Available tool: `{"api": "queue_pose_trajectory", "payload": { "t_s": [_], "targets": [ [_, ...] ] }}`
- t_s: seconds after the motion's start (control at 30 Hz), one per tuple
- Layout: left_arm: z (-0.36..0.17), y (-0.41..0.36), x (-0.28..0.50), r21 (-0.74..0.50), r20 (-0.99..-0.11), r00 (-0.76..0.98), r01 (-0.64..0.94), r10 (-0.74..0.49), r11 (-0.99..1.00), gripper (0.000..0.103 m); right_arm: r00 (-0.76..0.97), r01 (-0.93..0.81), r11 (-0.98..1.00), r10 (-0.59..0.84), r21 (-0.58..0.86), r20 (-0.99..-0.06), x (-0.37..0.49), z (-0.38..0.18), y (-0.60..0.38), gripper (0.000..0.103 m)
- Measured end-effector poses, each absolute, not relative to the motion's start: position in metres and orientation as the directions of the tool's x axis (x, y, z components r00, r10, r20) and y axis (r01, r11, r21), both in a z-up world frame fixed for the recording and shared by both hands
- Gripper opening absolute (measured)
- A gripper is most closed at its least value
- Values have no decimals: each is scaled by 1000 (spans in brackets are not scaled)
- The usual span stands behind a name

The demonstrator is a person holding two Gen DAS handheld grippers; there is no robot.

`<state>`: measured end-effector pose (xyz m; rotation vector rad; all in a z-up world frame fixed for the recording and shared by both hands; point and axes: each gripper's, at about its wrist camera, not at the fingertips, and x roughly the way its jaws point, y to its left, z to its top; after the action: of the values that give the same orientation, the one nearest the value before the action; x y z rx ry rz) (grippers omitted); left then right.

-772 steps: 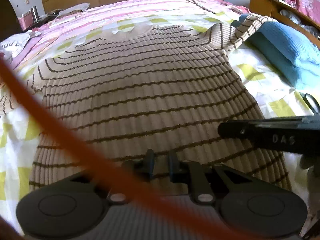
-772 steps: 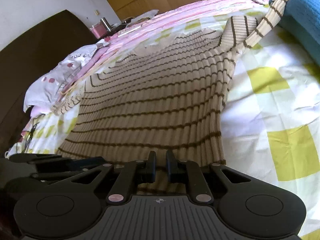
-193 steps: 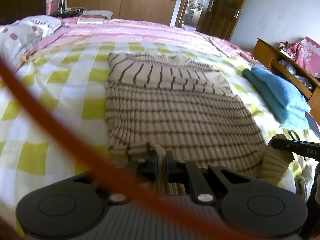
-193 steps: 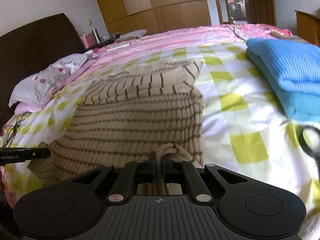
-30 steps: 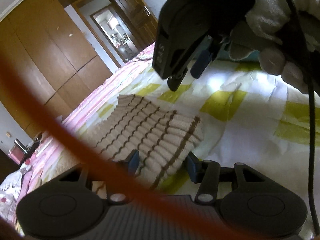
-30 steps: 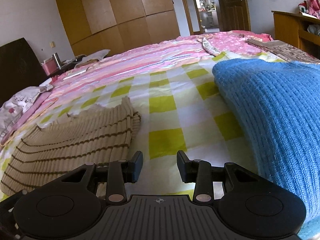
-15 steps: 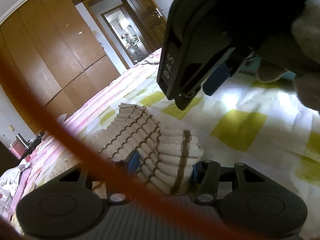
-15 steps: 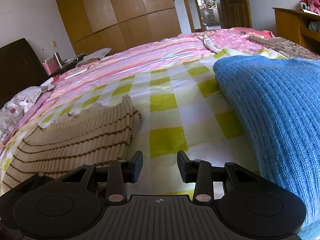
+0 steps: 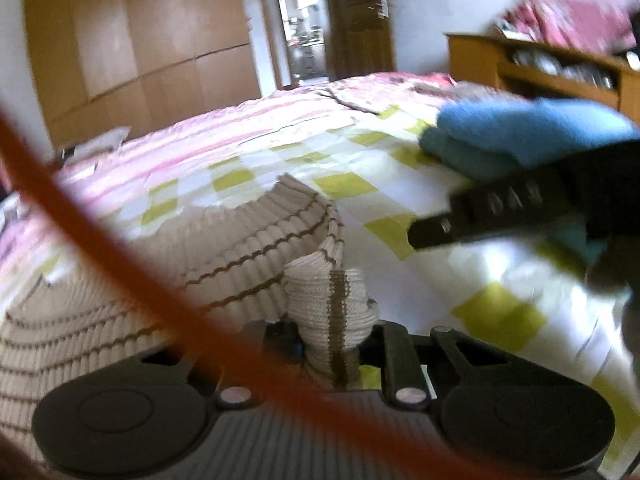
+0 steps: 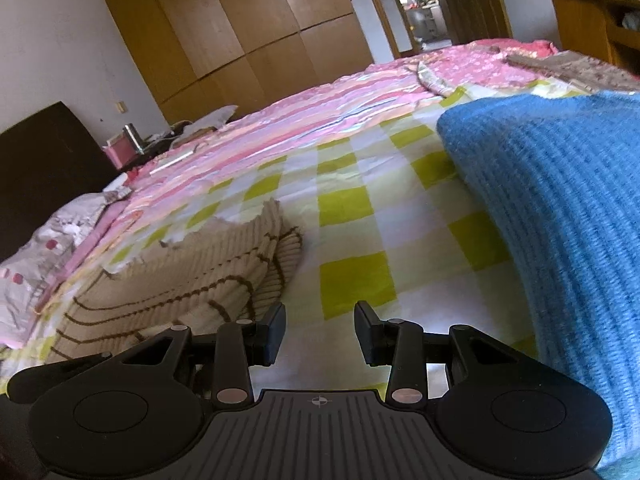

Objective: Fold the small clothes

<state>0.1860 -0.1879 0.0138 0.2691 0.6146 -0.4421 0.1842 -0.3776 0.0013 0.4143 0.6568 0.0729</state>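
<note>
Here, a bunched corner of the striped beige sweater [image 9: 328, 312] on the checked bed [image 10: 352, 216] is clamped by the left gripper [image 9: 330, 344], its jaws having just closed. The right gripper [image 10: 320, 330] is held apart, empty, beside the blue folded knit [image 10: 560, 208].

Bedroom: bed [image 10: 360, 208] w/ yellow-check + pink bedding, wood wardrobe [image 10: 240, 28] on back wall, open door [image 9: 300, 40], wood shelf unit [image 9: 540, 76] right, daylight.

Both wrist views low over the checked bedspread [image 10: 352, 280], facing wardrobe [image 10: 248, 40], sharing striped sweater [image 9: 248, 248]
</note>
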Motion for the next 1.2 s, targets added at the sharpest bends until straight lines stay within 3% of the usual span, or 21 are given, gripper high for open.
{"api": "queue_pose_trajectory", "payload": {
  "t_s": [0.2,0.43,0.57,0.83,1.0,1.1,1.17,1.2],
  "targets": [
    [14,-177,178,81,-592,724,491,-355,867,24,771,48,846,307,532,-558,202,1,-374,46],
    [11,-166,176,67,-580,718,512,-384,856,23,719,83,800,365,595,-592,247,-9,-354,59],
    [8,-163,173,66,-578,710,531,-401,845,23,706,124,806,338,578,-623,263,-19,-348,61],
    [6,-164,171,41,-580,697,542,-422,839,23,732,140,672,425,727,-533,270,-32,-365,66],
    [8,-166,167,42,-583,696,542,-420,840,23,730,126,667,439,734,-524,281,-34,-360,66],
    [9,-168,169,42,-586,694,541,-418,840,23,727,121,707,415,697,-547,286,-31,-352,59],
    [10,-168,173,36,-590,691,540,-418,841,23,720,138,734,386,665,-576,287,-31,-349,34],
    [11,-168,174,30,-592,688,538,-419,842,23,715,144,738,383,659,-585,288,-32,-350,30]
  ]
}}
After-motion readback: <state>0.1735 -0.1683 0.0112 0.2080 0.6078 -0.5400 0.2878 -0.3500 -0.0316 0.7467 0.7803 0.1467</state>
